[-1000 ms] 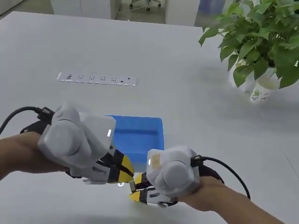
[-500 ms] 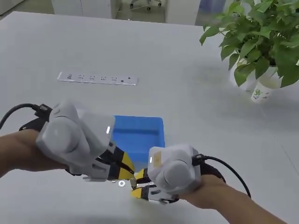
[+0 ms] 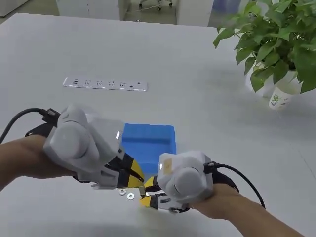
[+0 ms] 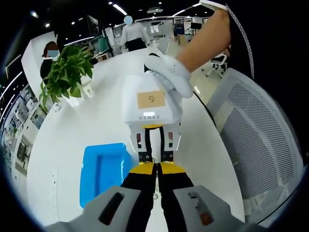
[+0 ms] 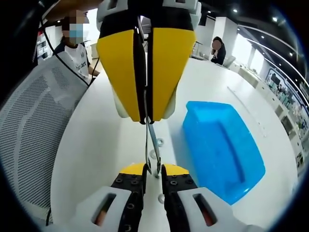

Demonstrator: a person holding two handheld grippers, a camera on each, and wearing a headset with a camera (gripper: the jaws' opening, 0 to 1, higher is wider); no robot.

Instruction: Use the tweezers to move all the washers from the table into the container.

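Yellow-jawed left hand-held gripper (image 3: 133, 174) with tweezers (image 5: 147, 133), facing right hand-held gripper (image 3: 146, 191)

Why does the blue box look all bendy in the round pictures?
In the right gripper view the fisheye lens bulges the blue plastic container and curves the white table; in the head view the container looks straight-sided and sharp.
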